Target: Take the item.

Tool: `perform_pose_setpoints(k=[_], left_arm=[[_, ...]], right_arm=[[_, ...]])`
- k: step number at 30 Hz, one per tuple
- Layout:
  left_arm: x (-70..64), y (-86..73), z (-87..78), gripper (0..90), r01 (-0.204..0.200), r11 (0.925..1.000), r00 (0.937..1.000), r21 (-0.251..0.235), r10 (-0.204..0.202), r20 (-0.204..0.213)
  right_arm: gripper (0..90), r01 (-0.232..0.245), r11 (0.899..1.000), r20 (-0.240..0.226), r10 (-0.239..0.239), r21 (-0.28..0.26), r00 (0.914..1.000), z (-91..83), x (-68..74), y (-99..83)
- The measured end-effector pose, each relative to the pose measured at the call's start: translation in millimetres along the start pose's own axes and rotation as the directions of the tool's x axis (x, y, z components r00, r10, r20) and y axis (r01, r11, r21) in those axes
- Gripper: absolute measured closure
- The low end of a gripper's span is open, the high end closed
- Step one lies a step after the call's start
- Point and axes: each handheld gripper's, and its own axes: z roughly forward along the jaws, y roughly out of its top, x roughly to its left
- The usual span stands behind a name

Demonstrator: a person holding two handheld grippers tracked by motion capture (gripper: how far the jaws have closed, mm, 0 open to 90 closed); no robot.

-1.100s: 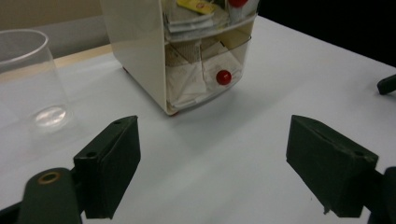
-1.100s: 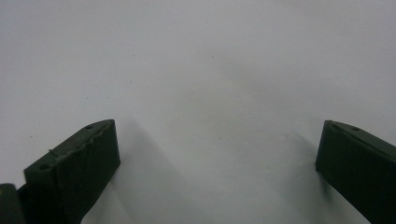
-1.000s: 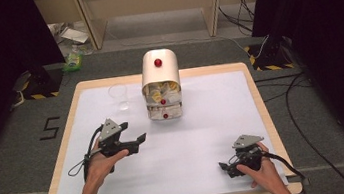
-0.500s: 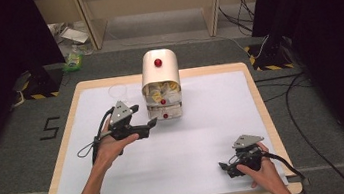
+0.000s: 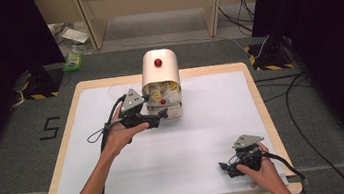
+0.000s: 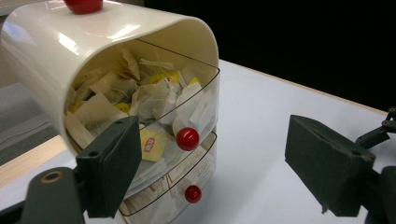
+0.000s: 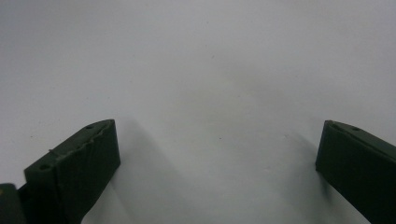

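Observation:
A cream dispenser (image 5: 159, 71) with a red knob on top stands at the table's far middle. Its two clear drawers are packed with tea bags (image 6: 149, 100), and each has a small red knob: the upper knob (image 6: 187, 138), the lower knob (image 6: 193, 193). My left gripper (image 5: 159, 114) is open right in front of the drawers, its jaws spread wide, and the upper knob lies between them in the left gripper view. My right gripper (image 5: 225, 166) rests open near the table's front right, with bare white table between its fingers (image 7: 77, 163).
A white sheet (image 5: 203, 123) covers the wooden table. A clear glass (image 5: 118, 91) stands at the far left of the dispenser. Cables (image 5: 292, 106) run over the floor to the right; a bottle (image 5: 73, 59) and papers lie on the floor beyond the table.
My left gripper has moved forward and to the right, from the table's left middle up to the drawer fronts. The right gripper has stayed put.

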Motion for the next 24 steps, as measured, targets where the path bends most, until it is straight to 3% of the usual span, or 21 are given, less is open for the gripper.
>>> perform_pose_setpoints(k=[10,17,24], left_arm=[[3.8,11.1,13.6,18.3,-0.019,0.9998,0.9998,0.011,0.019,0.006],[12.1,10.4,27.8,18.3,-0.009,0.9988,1.0000,0.048,0.009,-0.003],[10.3,10.7,27.9,17.2,-0.009,0.9972,0.9999,0.074,0.009,0.010]], right_arm=[[0.3,0.001,1.000,-0.001,-0.001,0.002,1.0000,-0.2,-0.3,0.1],[0.3,-0.003,1.000,-0.002,0.003,0.003,1.0000,-0.4,0.2,0.1],[0.3,-0.001,1.000,-0.002,0.001,0.003,1.0000,-0.3,0.1,0.1]])
